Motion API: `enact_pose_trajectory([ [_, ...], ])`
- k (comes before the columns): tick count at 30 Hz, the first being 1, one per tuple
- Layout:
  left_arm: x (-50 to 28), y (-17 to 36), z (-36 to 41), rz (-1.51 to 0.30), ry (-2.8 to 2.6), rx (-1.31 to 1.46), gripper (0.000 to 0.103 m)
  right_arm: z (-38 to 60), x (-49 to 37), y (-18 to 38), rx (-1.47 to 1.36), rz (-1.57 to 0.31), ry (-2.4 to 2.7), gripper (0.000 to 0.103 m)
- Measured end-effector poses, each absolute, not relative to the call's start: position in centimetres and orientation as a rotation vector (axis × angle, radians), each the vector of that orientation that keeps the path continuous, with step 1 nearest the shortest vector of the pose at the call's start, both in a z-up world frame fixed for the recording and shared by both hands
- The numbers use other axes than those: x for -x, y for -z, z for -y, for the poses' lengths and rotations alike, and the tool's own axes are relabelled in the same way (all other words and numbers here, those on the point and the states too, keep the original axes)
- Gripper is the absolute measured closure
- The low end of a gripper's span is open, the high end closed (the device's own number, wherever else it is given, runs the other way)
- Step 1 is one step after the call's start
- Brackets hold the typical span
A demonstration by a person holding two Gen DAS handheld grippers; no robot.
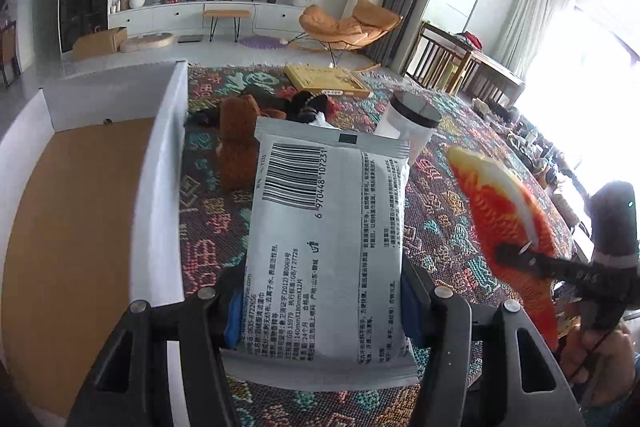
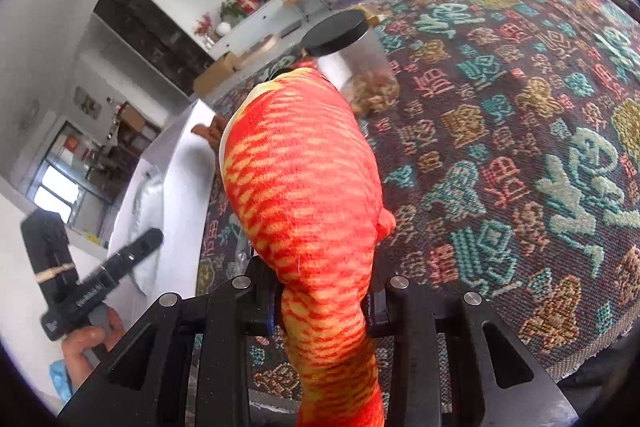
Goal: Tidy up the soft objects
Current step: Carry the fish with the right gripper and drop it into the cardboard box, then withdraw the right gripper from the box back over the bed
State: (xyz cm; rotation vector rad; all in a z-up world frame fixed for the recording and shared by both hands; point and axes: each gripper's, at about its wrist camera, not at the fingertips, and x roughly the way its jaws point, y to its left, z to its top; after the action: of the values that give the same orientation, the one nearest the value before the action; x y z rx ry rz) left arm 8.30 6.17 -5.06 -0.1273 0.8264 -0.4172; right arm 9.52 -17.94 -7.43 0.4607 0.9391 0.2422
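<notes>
The left tongs (image 1: pixel 320 311) are clamped on a grey wet-wipe packet (image 1: pixel 326 247), which is held near its lower end, so most of it stands free above the patterned bench (image 1: pixel 440 227); I judge that the smooth wrapper could slide out of the pads if the hand tilts further or swings quickly toward the white box (image 1: pixel 160 187) just beside it on the left. The right tongs (image 2: pixel 320 307) are clamped on the narrow tail part of an orange plush fish (image 2: pixel 300 179), and the heavy body hangs forward (a long lever), so it may sag, twist, or brush the clear jar with the black lid (image 2: pixel 352 59) that stands near behind it. Both tongs point downward at a slant over the bench, side by side, and the two loads are lifted clear of the cloth. A brown plush toy (image 1: pixel 236 151) lies on the bench by the box wall.
</notes>
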Motion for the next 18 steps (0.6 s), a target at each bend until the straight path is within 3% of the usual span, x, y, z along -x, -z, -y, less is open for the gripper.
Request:
enact_pose_trajectory([
  [3,-7.3,3.4,-10.7,-0.796,0.325,0.117,0.044,13.5,-10.0,7.7,-0.474,-0.973,-0.352,0.071],
  [7,-5.8,2.2,-18.7,-0.78,0.115,0.09,0.043,3.4,-11.6,2.4,-0.465,-0.935,-0.625,0.07],
  [8,-5.4,2.0,-20.7,-0.783,0.053,0.081,0.042,0.6,-11.9,1.0,-0.457,-0.927,-0.683,0.065],
  [9,-5.1,1.9,-22.5,-0.787,-0.016,0.067,0.038,-1.8,-12.3,0.2,-0.466,-0.929,-0.74,0.052],
  [10,-4.8,2.1,-23.8,-0.788,-0.062,0.056,0.023,-4.4,-12.8,-0.3,-0.485,-0.946,-0.807,0.042],
  [11,-4.6,2.2,-25.3,-0.785,-0.111,0.052,0.003,-6.9,-13.4,-0.3,-0.485,-0.984,-0.863,0.015],
  [14,-4.4,3.0,-28.8,-0.796,-0.207,0.09,0.0,-10.0,-14.4,0.6,-0.377,-1.031,-0.824,0.013],
  [18,-4.6,3.6,-30.1,-0.786,-0.231,0.16,0.0,-6.5,-12.9,2.2,-0.232,-0.962,-0.65,0.013],
])
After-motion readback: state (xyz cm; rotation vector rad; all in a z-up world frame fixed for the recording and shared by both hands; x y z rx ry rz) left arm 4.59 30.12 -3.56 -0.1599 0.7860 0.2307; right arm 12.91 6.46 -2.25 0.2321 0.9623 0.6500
